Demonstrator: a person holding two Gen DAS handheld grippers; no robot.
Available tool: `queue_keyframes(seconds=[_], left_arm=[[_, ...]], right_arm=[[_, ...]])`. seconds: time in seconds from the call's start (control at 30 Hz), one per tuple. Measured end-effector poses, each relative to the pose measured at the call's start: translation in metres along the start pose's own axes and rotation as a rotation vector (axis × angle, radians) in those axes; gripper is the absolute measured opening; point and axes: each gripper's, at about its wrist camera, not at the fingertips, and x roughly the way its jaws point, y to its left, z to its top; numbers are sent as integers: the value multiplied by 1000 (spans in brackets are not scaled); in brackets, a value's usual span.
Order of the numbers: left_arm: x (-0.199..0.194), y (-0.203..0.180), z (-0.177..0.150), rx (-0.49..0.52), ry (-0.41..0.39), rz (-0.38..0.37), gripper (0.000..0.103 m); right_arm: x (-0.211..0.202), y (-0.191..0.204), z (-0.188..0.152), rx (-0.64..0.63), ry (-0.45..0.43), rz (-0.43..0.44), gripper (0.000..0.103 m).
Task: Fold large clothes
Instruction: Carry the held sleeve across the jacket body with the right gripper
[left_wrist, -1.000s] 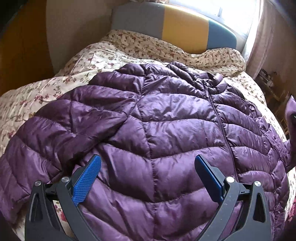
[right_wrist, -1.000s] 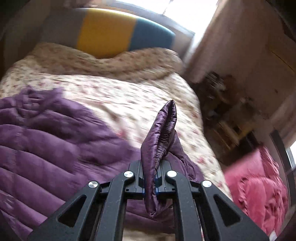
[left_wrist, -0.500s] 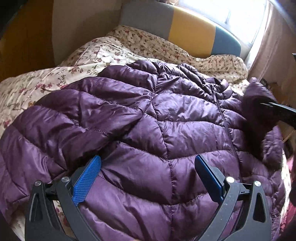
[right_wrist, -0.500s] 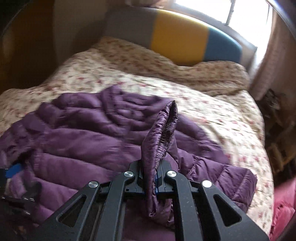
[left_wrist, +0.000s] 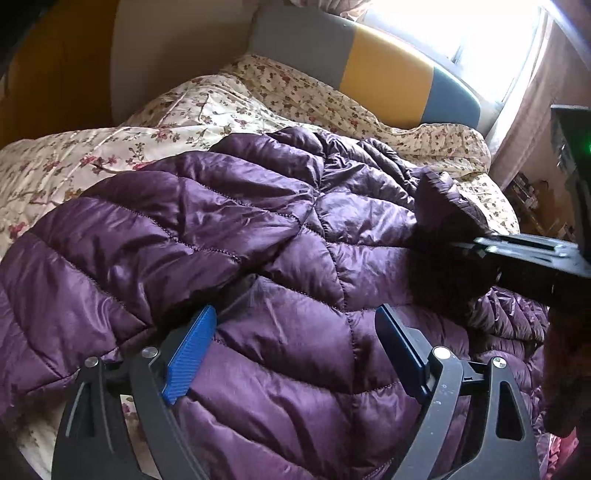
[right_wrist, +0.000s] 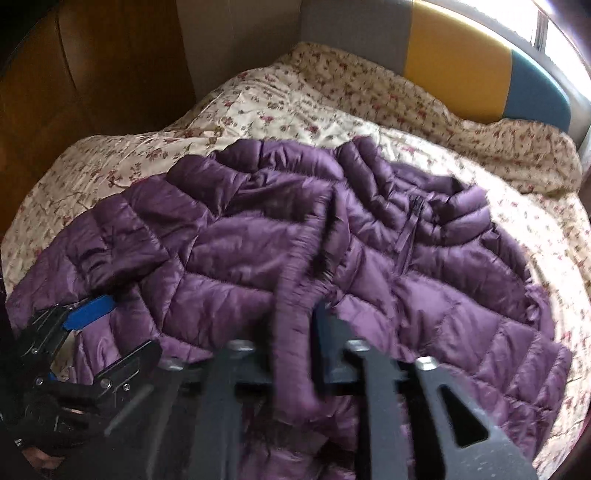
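A purple quilted puffer jacket (left_wrist: 258, 236) lies spread on the bed, zip side up, and also shows in the right wrist view (right_wrist: 424, 295). My left gripper (left_wrist: 295, 350) is open and empty, hovering low over the jacket's lower left part; it shows in the right wrist view (right_wrist: 99, 325) too. My right gripper (right_wrist: 295, 332) has its jaws parting around the right sleeve cuff (right_wrist: 291, 295), which still lies between them, blurred. In the left wrist view the right gripper (left_wrist: 443, 240) holds the sleeve (left_wrist: 439, 206) over the jacket's front.
The bed has a floral cream quilt (left_wrist: 184, 110) and a grey, yellow and blue headboard (left_wrist: 388, 74). A wooden wardrobe (right_wrist: 74, 74) stands at the left. A bright window (left_wrist: 461, 37) and cluttered shelves (left_wrist: 528, 192) are at the right.
My right gripper has carried the sleeve leftward across the jacket's front and its jaws have started to open. My left gripper has stayed open and shifted slightly.
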Motion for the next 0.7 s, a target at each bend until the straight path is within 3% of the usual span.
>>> queue_keyframes(seconds=[0.03, 0.07, 0.23, 0.43, 0.7], left_arm=[[-1, 0, 0, 1, 0, -3, 88], [-2, -2, 0, 5, -1, -6, 88], [-9, -9, 3, 11, -16, -35, 88], [-19, -25, 11, 8, -40, -88, 88], [-15, -41, 20, -2, -29, -131, 88]], right_arm=[[-1, 0, -3, 8, -7, 6, 54], [-3, -1, -5, 18, -15, 10, 58], [-16, -18, -12, 83, -37, 22, 70], [-37, -40, -22, 147, -67, 57, 92], [-53, -71, -35, 220, -94, 18, 96]])
